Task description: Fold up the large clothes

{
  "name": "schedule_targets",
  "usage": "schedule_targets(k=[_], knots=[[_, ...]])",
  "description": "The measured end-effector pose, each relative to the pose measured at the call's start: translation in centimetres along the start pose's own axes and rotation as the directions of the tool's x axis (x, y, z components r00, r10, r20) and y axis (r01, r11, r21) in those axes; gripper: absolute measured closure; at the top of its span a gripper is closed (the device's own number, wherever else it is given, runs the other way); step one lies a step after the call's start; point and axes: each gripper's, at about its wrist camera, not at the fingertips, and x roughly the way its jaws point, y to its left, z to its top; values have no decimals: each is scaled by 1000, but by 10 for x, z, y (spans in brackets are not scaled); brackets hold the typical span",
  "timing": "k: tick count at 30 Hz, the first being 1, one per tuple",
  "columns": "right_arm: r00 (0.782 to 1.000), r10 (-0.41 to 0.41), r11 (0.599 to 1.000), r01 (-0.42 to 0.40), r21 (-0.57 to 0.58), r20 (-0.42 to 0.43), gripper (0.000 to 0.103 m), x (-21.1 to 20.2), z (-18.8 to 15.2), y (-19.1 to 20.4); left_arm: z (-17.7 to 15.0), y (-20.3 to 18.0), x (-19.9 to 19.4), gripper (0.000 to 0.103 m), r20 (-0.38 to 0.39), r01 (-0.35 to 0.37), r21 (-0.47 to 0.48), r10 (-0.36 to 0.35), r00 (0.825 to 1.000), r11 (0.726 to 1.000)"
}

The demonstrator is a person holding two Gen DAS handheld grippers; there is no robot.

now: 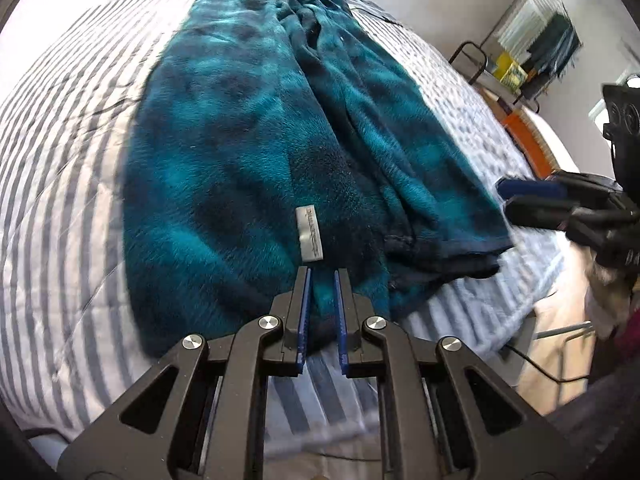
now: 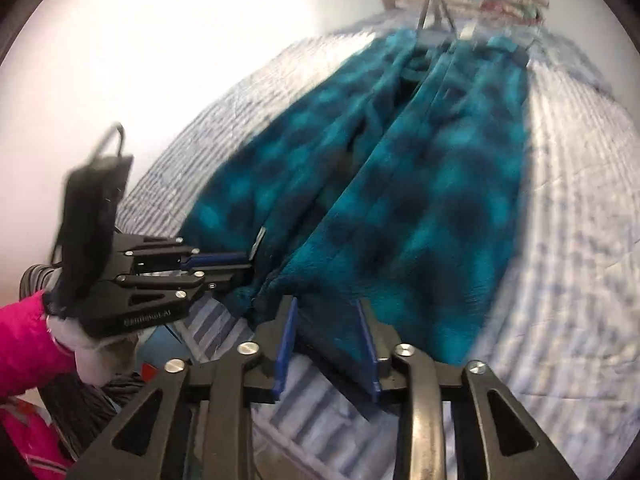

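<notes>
Item: teal plaid fleece [image 1: 224, 152], a large garment, lying lengthwise on the striped quilt [image 1: 60, 184] of a bed, its two long sides already turned in toward the middle so that it forms a narrow strip, which suits a further fold end to end. A white label [image 1: 309, 233] shows near the close hem. Left gripper [image 1: 322, 308]: poised over that hem, jaws nearly together with a narrow gap, nothing pinched; fleece only behind them. Right gripper [image 2: 326, 344]: at the hem's other corner, jaws parted and empty, the cloth edge just ahead. Judged placement: one tool at each near corner, ready to lift the hem together. A pink sleeve [image 2: 24, 344] backs the left tool.
</notes>
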Motion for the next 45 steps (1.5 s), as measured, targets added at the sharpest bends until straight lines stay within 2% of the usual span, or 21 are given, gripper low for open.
schedule_targets(k=[1, 3, 5, 7, 9, 10, 12, 16, 18, 21, 24, 26, 29, 33, 34, 36, 38, 39, 41, 42, 45], knots=[[999, -29, 1000, 29, -4, 14, 64, -14, 3, -2, 1, 3, -8, 93, 9, 13, -20, -13, 1000, 1000], [997, -72, 997, 72, 1, 40, 48, -40, 9, -5, 9, 11, -36, 79, 58, 41, -62, -38, 998, 997], [995, -84, 996, 83, 9, 45, 44, -53, 19, -10, 16, 24, -65, 47, 131, 32, -70, -23, 991, 997], [991, -110, 994, 110, 7, 72, 44, -68, 25, -8, 21, 41, -87, 43, 174, -11, -75, 24, 984, 997], [987, -109, 994, 106, 32, 118, 40, -80, 27, -8, 24, 65, -98, 43, 166, -27, -118, 46, 985, 993], [987, -89, 995, 83, 54, 136, 33, -83, 25, -8, 24, 75, -99, 43, 158, -18, -148, 42, 987, 989], [985, -62, 993, 44, 110, 162, 25, -82, 17, -13, 20, 104, -101, 43, 133, 32, -242, 1, 991, 970], [989, -13, 968, -24, 250, 148, 24, -56, -6, -28, 6, 132, -88, 43, 111, 98, -353, -62, 992, 930], [992, 12, 939, -53, 339, 122, 24, -37, -25, -41, 1, 138, -72, 43, 92, 143, -402, -115, 989, 905], [992, 68, 892, -109, 439, 108, 24, -18, -43, -60, -5, 141, -49, 43, 80, 213, -463, -199, 977, 860], [991, 93, 869, -130, 477, 100, 24, -4, -55, -73, -5, 139, -32, 43, 87, 274, -499, -266, 960, 822], [986, 115, 845, -162, 510, 123, 24, 2, -61, -83, -4, 133, -21, 43, 69, 286, -507, -293, 954, 813], [971, 180, 792, -238, 561, 159, 24, 13, -67, -94, 1, 124, -6, 43, 47, 295, -514, -317, 947, 805], [964, 225, 779, -267, 567, 144, 25, 30, -67, -96, -1, 116, 17, 43, 10, 302, -524, -348, 937, 797], [957, 253, 770, -287, 569, 141, 25, 37, -67, -95, -3, 114, 20, 44, 26, 320, -518, -360, 933, 793], [943, 302, 755, -324, 570, 137, 24, 51, -69, -92, -3, 109, 21, 44, 34, 319, -498, -350, 936, 806], [939, 306, 760, -339, 555, 155, 24, 53, -66, -90, -3, 103, 24, 46, 29, 325, -492, -358, 933, 808], [927, 340, 740, -369, 562, 161, 25, 57, -64, -90, -3, 99, 27, 49, 16, 324, -493, -364, 931, 807], [897, 409, 712, -428, 557, 167, 37, 64, -61, -85, 0, 91, 30, 56, -9, 307, -480, -354, 935, 822], [892, 432, 724, -432, 538, 135, 41, 70, -58, -77, 0, 87, 30, 59, -19, 304, -471, -354, 935, 828], [916, 395, 789, -380, 482, 74, 50, 79, -50, -59, 5, 79, 29, 77, -31, 288, -444, -335, 942, 848]])
